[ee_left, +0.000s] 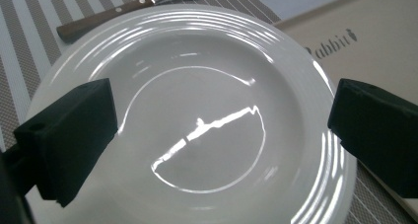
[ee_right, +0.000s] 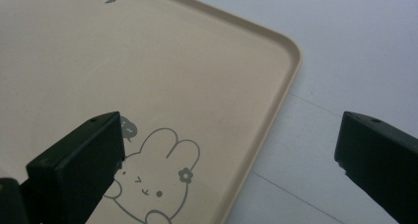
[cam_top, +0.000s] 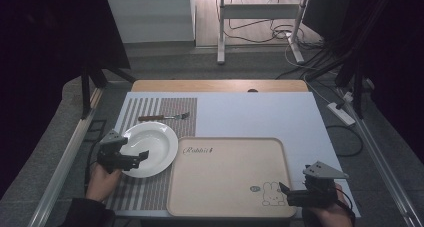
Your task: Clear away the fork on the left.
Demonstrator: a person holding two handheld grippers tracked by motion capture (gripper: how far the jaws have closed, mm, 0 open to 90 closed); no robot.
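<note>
Table: pale blue-white top (cam_top: 250, 112), wooden edge at 12 o'clock, holds everything below.
Tray: beige tray (cam_top: 230, 179) with "Rabbit" lettering and a bunny drawing, flat at table's 6 o'clock, bare; its left edge just beside the plate. In right gripper view tray rim (ee_right: 281, 86) runs between the jaws.
Placemat: grey striped placemat (cam_top: 170, 107) at table's 9 o'clock, under plate and fork, tray overlapping its right part.
Plate: white deep plate (cam_top: 155, 144) upright on placemat, 9 o'clock of tray, empty; glossy in left gripper view (ee_left: 197, 110).
Right gripper: right gripper (cam_top: 287, 189) at tray's 5 o'clock corner, over the bunny drawing; jaws spread wide, nothing between them but tray rim and table; contact with the tray not clear; held by right hand (cam_top: 330, 214).
Left gripper: left gripper (cam_top: 142, 154) at plate's 8 o'clock, reaching over the rim; jaws wide apart, straddling the plate bowl, not closed on it; cannot tell if touching the plate; held by left hand (cam_top: 102, 182).
Fork: wooden-handled fork (cam_top: 162, 117) lying flat on placemat at plate's 12 o'clock, near but apart, tines pointing to 3 o'clock.
</note>
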